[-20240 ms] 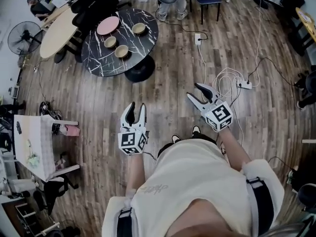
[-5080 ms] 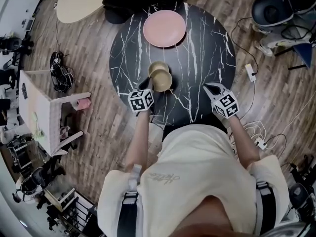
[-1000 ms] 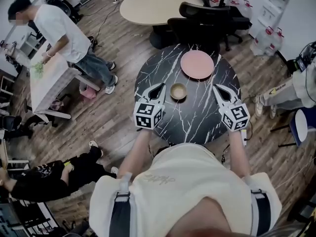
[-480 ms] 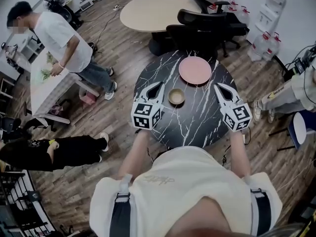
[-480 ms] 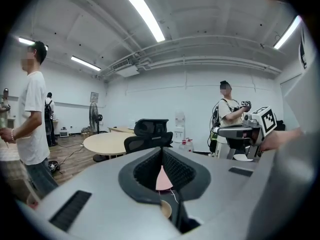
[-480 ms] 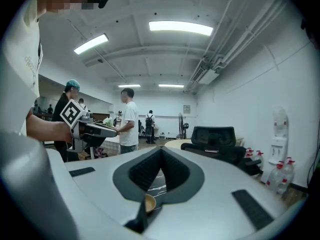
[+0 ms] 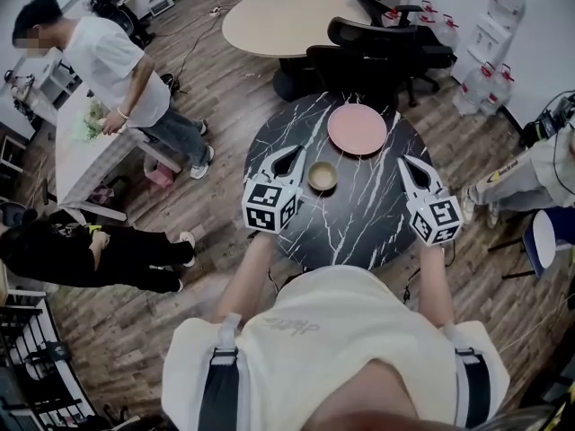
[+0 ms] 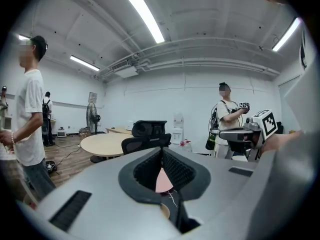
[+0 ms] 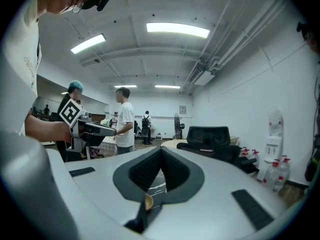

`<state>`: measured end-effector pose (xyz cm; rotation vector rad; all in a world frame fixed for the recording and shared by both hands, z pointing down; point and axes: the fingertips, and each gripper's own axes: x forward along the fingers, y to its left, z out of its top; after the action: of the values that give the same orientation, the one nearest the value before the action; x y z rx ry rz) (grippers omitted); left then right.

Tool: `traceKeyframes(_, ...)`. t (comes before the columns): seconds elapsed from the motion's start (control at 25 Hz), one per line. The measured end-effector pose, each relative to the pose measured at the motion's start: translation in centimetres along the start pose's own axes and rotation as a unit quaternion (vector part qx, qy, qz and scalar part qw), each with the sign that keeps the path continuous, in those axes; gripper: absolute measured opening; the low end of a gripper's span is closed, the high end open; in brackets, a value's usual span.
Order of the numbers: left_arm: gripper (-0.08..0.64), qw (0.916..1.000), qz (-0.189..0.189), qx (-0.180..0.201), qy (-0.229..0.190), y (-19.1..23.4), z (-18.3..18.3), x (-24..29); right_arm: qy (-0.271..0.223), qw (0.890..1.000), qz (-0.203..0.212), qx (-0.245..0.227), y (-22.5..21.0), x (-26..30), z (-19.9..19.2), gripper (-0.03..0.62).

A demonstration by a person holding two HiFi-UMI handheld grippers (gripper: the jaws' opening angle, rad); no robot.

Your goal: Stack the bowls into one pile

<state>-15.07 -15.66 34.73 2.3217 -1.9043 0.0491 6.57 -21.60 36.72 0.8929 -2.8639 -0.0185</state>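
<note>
The tan bowls stand as one pile [image 7: 322, 176] on the round black marble table [image 7: 359, 223], near its middle. My left gripper [image 7: 294, 153] hangs just left of the pile, its jaws shut and empty. My right gripper [image 7: 404, 162] is off to the pile's right, also shut on nothing. In the left gripper view the closed jaws [image 8: 161, 152] frame a sliver of the bowl pile [image 8: 164, 212]. In the right gripper view the closed jaws [image 9: 161, 152] point past the bowl pile [image 9: 148, 202], with the left gripper [image 9: 92, 127] at the left.
A pink plate [image 7: 358, 129] lies at the table's far side. Black office chairs [image 7: 373, 52] and a beige oval table [image 7: 278, 16] stand behind it. A person in a white shirt [image 7: 108, 57] stands at the left; another in black [image 7: 81, 259] is low on the floor.
Both grippers have risen a little while staying shut. The bowl pile has not moved. The person in black on the floor at the left has shifted.
</note>
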Motion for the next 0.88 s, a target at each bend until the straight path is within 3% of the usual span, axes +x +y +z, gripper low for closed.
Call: traceKeyframes(0.88, 0.028, 0.9999, -0.004, -0.011, 0.011, -0.1, -1.6, -0.1, 0.015, 1.0, -0.005, 0.007, -0.1, 0.0, -2.0, 0.005)
